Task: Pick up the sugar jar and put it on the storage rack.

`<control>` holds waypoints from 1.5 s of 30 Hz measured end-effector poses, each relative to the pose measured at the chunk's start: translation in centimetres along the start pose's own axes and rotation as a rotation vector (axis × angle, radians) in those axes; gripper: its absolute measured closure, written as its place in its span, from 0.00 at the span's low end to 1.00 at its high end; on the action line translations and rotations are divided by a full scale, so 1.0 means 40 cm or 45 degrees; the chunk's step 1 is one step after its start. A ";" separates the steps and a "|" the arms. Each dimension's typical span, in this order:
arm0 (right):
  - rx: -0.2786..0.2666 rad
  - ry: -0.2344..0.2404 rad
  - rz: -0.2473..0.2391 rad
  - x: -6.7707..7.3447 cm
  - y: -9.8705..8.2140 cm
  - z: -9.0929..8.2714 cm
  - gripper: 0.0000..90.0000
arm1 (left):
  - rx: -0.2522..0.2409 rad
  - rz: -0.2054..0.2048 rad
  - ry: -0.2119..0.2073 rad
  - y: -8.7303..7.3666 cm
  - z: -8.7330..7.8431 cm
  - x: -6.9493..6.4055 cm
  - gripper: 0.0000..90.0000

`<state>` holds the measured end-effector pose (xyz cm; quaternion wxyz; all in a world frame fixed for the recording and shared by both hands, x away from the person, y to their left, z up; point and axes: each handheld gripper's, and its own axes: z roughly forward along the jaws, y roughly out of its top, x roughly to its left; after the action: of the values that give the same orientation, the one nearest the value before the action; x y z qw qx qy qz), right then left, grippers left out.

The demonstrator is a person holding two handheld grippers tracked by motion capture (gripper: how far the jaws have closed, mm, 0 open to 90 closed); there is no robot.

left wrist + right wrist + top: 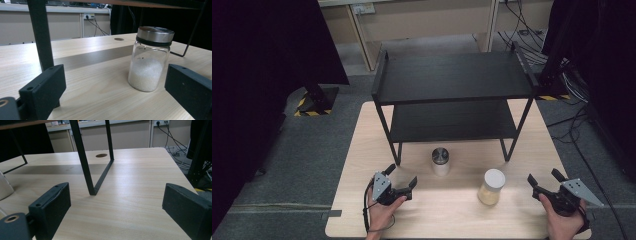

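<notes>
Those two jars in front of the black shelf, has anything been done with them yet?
Nothing looks done. The metal-lidded jar and the white-lidded jar stand on the table. Left gripper and right gripper are open, holding nothing. If shelving is intended, both shelf levels are bare.

In the high view, the person's left hand (pixel 382 210) entered at the lower left of centre, gripping the left gripper (pixel 402 177), whose jaws stood spread and pointed toward the upper right. At the lower right of the frame, the right hand (pixel 563 220) held the right gripper (pixel 544 176), its jaws likewise parted and aimed toward the upper left, a grey three-cornered plate riding on top. In each gripper view, the two black jaws rose wide apart from the bottom corners, nothing between them.
</notes>
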<state>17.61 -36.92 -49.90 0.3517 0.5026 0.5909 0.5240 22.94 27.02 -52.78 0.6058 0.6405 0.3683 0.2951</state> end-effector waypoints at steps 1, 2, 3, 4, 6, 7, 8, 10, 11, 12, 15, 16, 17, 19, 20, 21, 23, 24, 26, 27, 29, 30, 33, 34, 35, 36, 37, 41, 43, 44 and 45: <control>0.002 0.001 0.000 0.000 0.001 0.000 0.09 | 0.003 0.007 -0.008 0.001 0.006 -0.002 0.03; 0.003 0.002 0.002 -0.001 0.001 0.001 0.09 | 0.003 0.007 -0.008 0.001 0.006 -0.002 0.04; 0.003 0.002 0.003 -0.001 0.001 0.001 0.09 | 0.006 0.017 -0.014 0.003 0.012 -0.005 0.04; 0.002 0.002 0.007 -0.001 0.001 0.001 0.09 | 0.007 0.017 -0.020 0.003 0.016 -0.006 0.04; 0.001 0.002 0.008 -0.001 0.001 0.001 0.09 | 0.008 0.019 -0.024 0.004 0.019 -0.007 0.04; 0.003 0.002 0.007 -0.001 0.001 0.001 0.09 | 0.007 0.019 -0.029 0.004 0.023 -0.010 0.04; 0.005 0.002 0.004 -0.001 0.002 0.001 0.09 | 0.009 0.028 -0.037 0.005 0.027 -0.011 0.04; 0.004 0.001 0.003 0.000 0.001 0.001 0.09 | 0.013 0.041 -0.049 0.007 0.035 -0.017 0.04; 0.005 0.002 0.003 0.000 0.002 0.001 0.09 | 0.015 0.049 -0.061 0.008 0.045 -0.022 0.04; 0.007 0.004 0.003 -0.001 0.003 0.002 0.09 | 0.018 0.053 -0.068 0.010 0.049 -0.024 0.04; 0.009 0.005 0.006 -0.002 0.004 0.005 0.09 | 0.020 0.057 -0.090 0.011 0.063 -0.030 0.04; 0.009 0.005 0.006 -0.002 0.004 0.005 0.09 | 0.020 0.057 -0.090 0.011 0.063 -0.030 0.04; 0.010 0.005 0.001 0.000 0.004 0.005 0.09 | 0.025 0.065 -0.102 0.014 0.074 -0.035 0.04; 0.011 0.005 -0.001 0.000 0.005 0.006 0.09 | 0.027 0.069 -0.106 0.015 0.079 -0.037 0.04; 0.011 0.005 -0.001 0.000 0.005 0.006 0.09 | 0.033 0.073 -0.115 0.018 0.091 -0.041 0.04; 0.011 0.005 -0.001 0.000 0.005 0.006 0.09 | 0.033 0.073 -0.115 0.018 0.091 -0.041 0.04; 0.009 0.006 0.002 -0.001 0.004 0.005 0.09 | 0.041 0.078 -0.125 0.022 0.103 -0.043 0.04; 0.009 0.007 0.002 -0.001 0.004 0.005 0.09 | 0.049 0.087 -0.128 0.025 0.115 -0.049 0.04; 0.009 0.007 0.000 -0.001 0.004 0.005 0.09 | 0.055 0.085 -0.132 0.029 0.128 -0.052 0.04; 0.009 0.007 0.000 -0.001 0.004 0.005 0.09 | 0.055 0.085 -0.132 0.029 0.128 -0.052 0.04; 0.009 0.007 -0.002 0.000 0.004 0.005 0.09 | 0.074 0.083 -0.141 0.037 0.147 -0.056 0.05; 0.009 0.007 -0.003 0.000 0.004 0.005 0.09 | 0.080 0.085 -0.143 0.039 0.152 -0.058 0.05; 0.008 0.006 -0.003 0.000 0.003 0.005 0.09 | 0.090 0.095 -0.148 0.043 0.161 -0.062 0.06; 0.010 0.007 -0.004 0.000 0.004 0.006 0.09 | 0.094 0.097 -0.149 0.045 0.165 -0.064 0.06; 0.011 0.007 -0.003 0.000 0.005 0.006 0.09 | 0.104 0.103 -0.151 0.049 0.173 -0.069 0.07; 0.012 0.007 -0.003 0.000 0.005 0.006 0.09 | 0.107 0.100 -0.153 0.050 0.178 -0.071 0.07; 0.012 0.007 -0.005 0.000 0.005 0.006 0.09 | 0.107 0.100 -0.153 0.050 0.178 -0.071 0.08; 0.010 0.010 -0.001 -0.001 0.004 0.005 0.09 | 0.122 0.100 -0.147 0.057 0.203 -0.083 0.09; 0.008 0.010 0.002 -0.002 0.004 0.005 0.09 | 0.131 0.103 -0.143 0.060 0.208 -0.086 0.11; 0.008 0.010 0.002 -0.002 0.004 0.005 0.09 | 0.139 0.104 -0.138 0.063 0.212 -0.089 0.11; 0.011 0.012 0.001 -0.003 0.004 0.005 0.09 | 0.147 0.103 -0.133 0.065 0.216 -0.092 0.14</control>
<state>17.87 -36.97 -49.78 0.3465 0.5017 0.5947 0.5239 28.30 19.16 -50.72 0.5739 0.7032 0.3264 0.2639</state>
